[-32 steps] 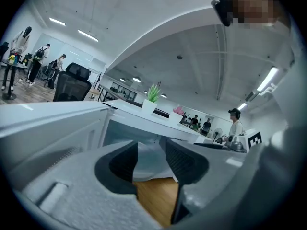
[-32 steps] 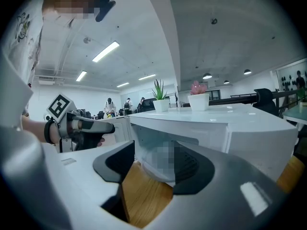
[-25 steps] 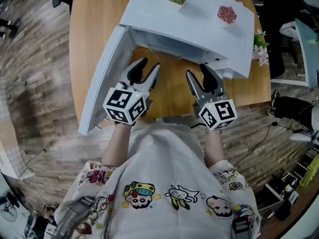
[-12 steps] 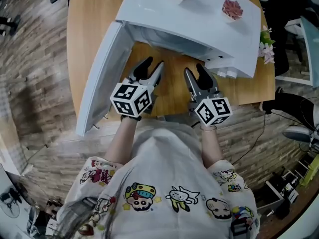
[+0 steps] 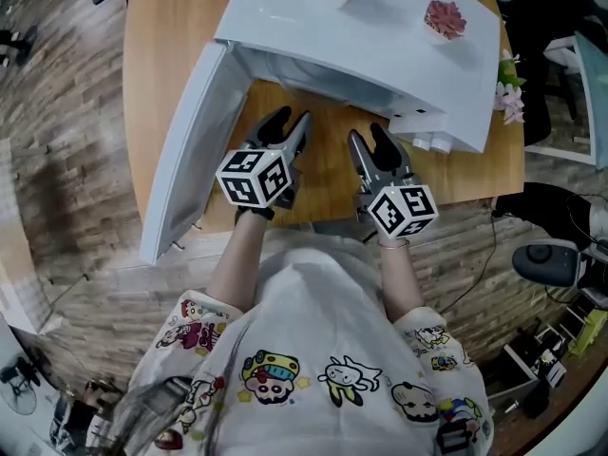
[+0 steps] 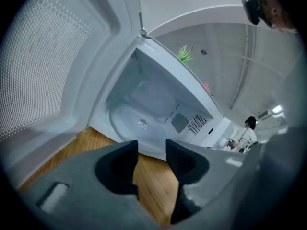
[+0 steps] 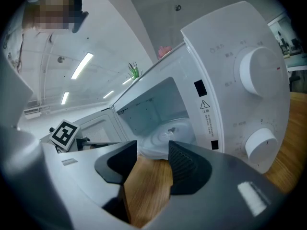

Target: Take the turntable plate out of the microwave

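Now the left claw (image 5: 288, 123) and right claw (image 5: 369, 137) hover side by side over the bench (image 5: 328, 183), just on the near side of the microwave (image 5: 380, 36). Both forearms stretch forward from the body, and both claws point slightly downward at the open cavity. The door (image 5: 185, 150) stands swung out at the left. The left jaws are apart and empty. The right jaws have just been closing a little and stand apart too, with nothing between them. The turntable plate (image 6: 132, 121) lies untouched on the cavity floor.
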{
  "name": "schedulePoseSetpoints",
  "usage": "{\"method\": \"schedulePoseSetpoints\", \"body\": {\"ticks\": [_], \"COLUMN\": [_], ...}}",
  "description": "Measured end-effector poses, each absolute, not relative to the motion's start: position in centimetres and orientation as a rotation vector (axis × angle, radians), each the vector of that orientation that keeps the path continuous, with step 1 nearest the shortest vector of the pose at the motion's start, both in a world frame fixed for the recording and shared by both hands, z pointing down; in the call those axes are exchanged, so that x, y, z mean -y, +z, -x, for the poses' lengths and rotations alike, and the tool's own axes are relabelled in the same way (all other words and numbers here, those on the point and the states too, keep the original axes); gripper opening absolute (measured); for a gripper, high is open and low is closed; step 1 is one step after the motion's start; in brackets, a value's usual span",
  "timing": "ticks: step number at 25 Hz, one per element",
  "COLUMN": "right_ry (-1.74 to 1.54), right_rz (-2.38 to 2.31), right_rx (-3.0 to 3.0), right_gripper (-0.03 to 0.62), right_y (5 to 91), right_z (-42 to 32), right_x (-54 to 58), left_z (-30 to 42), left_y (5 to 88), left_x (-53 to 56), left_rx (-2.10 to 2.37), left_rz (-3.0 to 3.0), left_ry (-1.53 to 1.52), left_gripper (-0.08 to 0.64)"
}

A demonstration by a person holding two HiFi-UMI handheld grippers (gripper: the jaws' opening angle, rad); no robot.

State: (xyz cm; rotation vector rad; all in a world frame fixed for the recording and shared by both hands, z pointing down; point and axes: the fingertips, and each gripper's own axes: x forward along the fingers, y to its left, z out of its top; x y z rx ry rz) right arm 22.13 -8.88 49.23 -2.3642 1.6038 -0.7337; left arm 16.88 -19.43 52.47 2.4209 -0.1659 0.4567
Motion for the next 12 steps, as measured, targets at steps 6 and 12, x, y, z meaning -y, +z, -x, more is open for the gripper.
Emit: {"method": "schedulePoseSetpoints", "body": {"ticks": [6, 12], "right_ry": [-0.745, -0.757], "right_rz": [2.362, 2.359], "right_rx": [-1.599, -1.586], "right_gripper": [0.204, 0.204], "right_y": [49.5, 49.8], "right_z": [-22.0, -22.1], "right_x": [8.5, 8.0], "left_z": [-17.6, -18.9], "left_y": [55.2, 56.2], "left_x": [19.9, 20.2], "left_rx": [0.211, 0.216], "left_rz": [-2.319, -2.231], "left_ry": [0.464, 0.422], "left_gripper": [0.179, 0.178]}}
